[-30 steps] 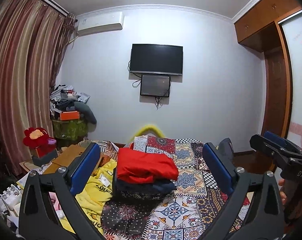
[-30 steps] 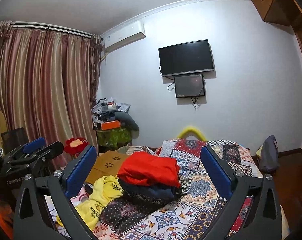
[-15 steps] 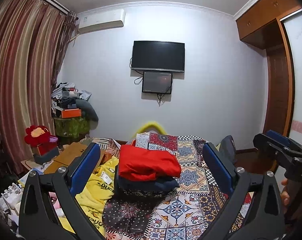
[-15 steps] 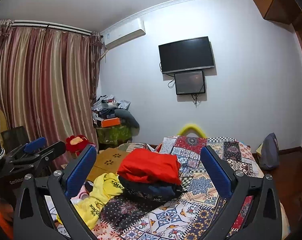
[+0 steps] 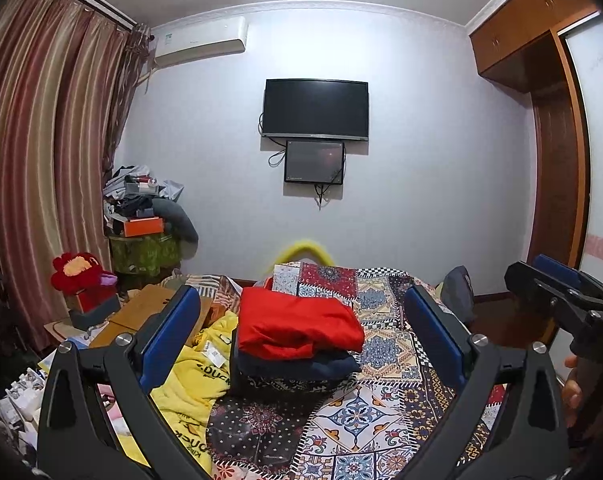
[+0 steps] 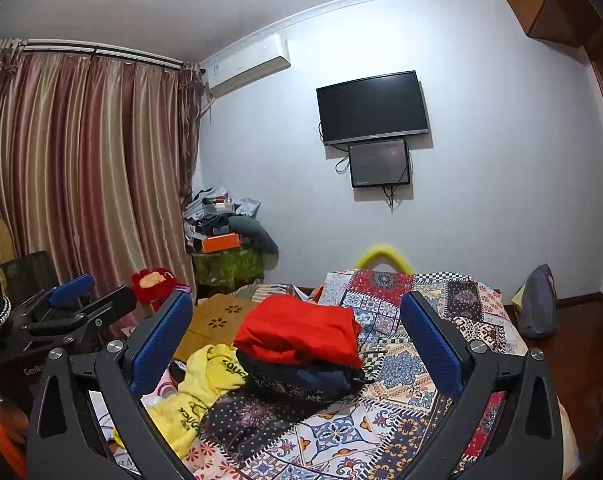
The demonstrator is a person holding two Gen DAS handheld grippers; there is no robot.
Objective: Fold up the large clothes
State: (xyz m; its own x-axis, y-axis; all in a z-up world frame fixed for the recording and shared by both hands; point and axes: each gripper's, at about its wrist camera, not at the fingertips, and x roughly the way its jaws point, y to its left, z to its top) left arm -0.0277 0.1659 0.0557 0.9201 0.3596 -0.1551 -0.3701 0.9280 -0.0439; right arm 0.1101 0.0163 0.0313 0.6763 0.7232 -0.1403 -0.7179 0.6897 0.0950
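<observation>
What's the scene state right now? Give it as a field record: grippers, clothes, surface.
left gripper: open, empty, raised above bed
right gripper: open, empty, raised above bed
red garment: folded, top of stack
dark garments: folded, under the red one
yellow garment: unfolded, crumpled left of stack
patchwork bedspread: under the clothes

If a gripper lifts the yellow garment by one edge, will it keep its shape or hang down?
The yellow garment lies crumpled in soft folds beside the folded pile, so it would probably hang limp. Its fabric looks thick and fleecy, so perhaps rather bulky for one gripper. Part of it spills toward the bed edge, so it may drag.
</observation>
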